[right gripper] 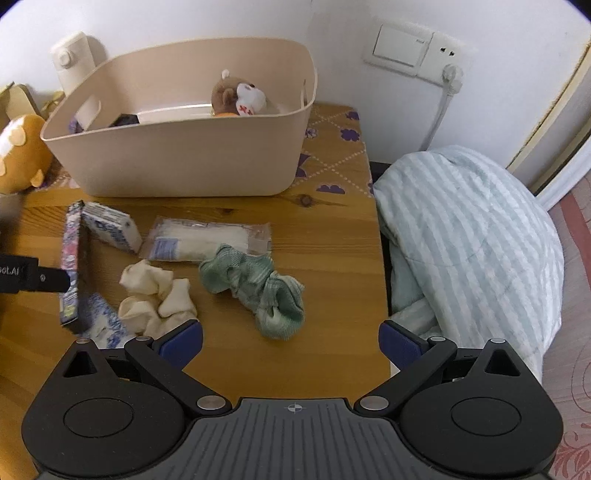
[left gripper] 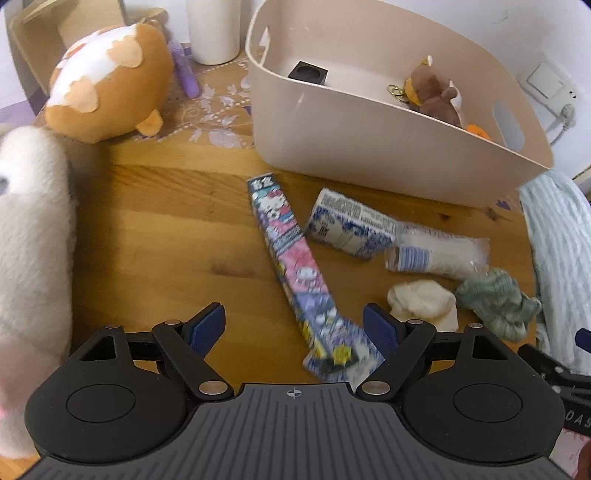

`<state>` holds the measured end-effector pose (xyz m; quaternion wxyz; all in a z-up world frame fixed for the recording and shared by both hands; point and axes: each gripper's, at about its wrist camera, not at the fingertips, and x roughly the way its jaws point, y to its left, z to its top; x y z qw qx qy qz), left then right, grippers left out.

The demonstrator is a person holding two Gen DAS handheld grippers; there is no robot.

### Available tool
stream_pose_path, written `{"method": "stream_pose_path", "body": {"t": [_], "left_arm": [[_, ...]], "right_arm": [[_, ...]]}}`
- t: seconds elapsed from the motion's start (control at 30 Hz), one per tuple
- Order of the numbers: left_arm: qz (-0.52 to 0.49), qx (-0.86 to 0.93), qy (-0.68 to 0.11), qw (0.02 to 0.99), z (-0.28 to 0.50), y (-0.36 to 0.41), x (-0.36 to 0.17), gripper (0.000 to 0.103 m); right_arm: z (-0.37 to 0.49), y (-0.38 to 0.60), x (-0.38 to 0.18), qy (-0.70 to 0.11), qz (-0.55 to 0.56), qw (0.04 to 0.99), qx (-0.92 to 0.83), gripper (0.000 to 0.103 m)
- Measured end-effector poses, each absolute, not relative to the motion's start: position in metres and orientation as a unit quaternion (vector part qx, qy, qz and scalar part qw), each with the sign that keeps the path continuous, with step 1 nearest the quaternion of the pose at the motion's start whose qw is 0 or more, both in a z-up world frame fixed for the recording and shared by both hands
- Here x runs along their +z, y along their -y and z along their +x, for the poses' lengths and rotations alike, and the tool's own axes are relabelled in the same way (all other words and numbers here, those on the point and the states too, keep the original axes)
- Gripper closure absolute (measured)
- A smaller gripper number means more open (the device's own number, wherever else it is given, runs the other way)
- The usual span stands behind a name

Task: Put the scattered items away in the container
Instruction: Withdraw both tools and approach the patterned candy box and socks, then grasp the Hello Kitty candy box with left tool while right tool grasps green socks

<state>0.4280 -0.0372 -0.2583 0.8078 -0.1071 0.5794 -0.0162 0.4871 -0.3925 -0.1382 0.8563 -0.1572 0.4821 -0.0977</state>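
Observation:
A beige container [left gripper: 369, 147] [right gripper: 184, 162] stands at the back of the wooden table; it holds a small brown plush [left gripper: 436, 92] [right gripper: 236, 98] and a black box [left gripper: 308, 72]. In front lie a long cartoon-print box [left gripper: 291, 266] [right gripper: 70, 254], a blue-white carton [left gripper: 351, 225] [right gripper: 110, 225], a clear packet [left gripper: 439, 254] [right gripper: 207, 240], a cream sock [left gripper: 424, 302] [right gripper: 155, 299] and a green sock [left gripper: 495, 299] [right gripper: 258, 291]. My left gripper [left gripper: 293, 325] is open over the long box's near end. My right gripper [right gripper: 290, 341] is open, just short of the green sock.
A large orange plush [left gripper: 110, 85] [right gripper: 18, 151] and a white furry plush [left gripper: 33, 240] sit at the left. A white bottle [left gripper: 214, 29] [right gripper: 75, 59] stands behind. A striped blanket [right gripper: 469, 240] lies off the table's right edge. A wall socket [right gripper: 448, 70] is behind.

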Motion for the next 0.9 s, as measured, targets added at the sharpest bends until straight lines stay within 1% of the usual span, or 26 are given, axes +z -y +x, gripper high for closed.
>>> {"method": "stream_pose_path", "body": {"t": [0.33,0.43,0.53,0.6,0.63,0.67,0.7,0.73,0.77,0.8,0.83,0.87,0.9], "left_arm": [[-0.128,0.012,-0.610,0.782,0.458,0.039,-0.292,0.020],[-0.130,0.018,-0.615,0.777,0.464,0.041,-0.300,0.020],[-0.128,0.026,-0.616,0.777,0.469,0.044,-0.304,0.023],[-0.126,0.027,-0.611,0.781,0.471,0.046,-0.304,0.026],[-0.123,0.028,-0.609,0.783,0.472,0.047,-0.303,0.030],[-0.118,0.028,-0.607,0.785,0.473,0.048,-0.302,0.037],[-0.111,0.028,-0.605,0.788,0.473,0.050,-0.302,0.041],[-0.103,0.029,-0.603,0.790,0.473,0.052,-0.301,0.050],[-0.095,0.031,-0.602,0.792,0.473,0.053,-0.301,0.059],[-0.088,0.034,-0.602,0.793,0.473,0.054,-0.300,0.064],[-0.084,0.035,-0.601,0.794,0.473,0.054,-0.300,0.075],[-0.086,0.033,-0.601,0.794,0.473,0.053,-0.299,0.080],[-0.092,0.029,-0.602,0.793,0.473,0.052,-0.300,0.080]], "right_arm": [[0.521,0.399,-0.162,-0.494,-0.165,0.847,-0.103,0.005],[0.530,0.404,-0.168,-0.499,-0.163,0.845,-0.104,0.009],[0.537,0.407,-0.172,-0.500,-0.154,0.846,-0.103,0.014],[0.540,0.409,-0.174,-0.501,-0.148,0.847,-0.099,0.021],[0.542,0.410,-0.175,-0.503,-0.146,0.847,-0.097,0.023],[0.543,0.410,-0.176,-0.504,-0.143,0.846,-0.095,0.028],[0.544,0.410,-0.177,-0.506,-0.141,0.846,-0.091,0.035],[0.545,0.410,-0.178,-0.508,-0.138,0.845,-0.088,0.039],[0.546,0.410,-0.179,-0.511,-0.135,0.845,-0.085,0.047],[0.546,0.410,-0.180,-0.514,-0.132,0.844,-0.081,0.056],[0.545,0.410,-0.181,-0.516,-0.129,0.843,-0.075,0.061],[0.545,0.409,-0.182,-0.518,-0.126,0.843,-0.070,0.067],[0.544,0.409,-0.182,-0.518,-0.123,0.844,-0.064,0.077]]}}
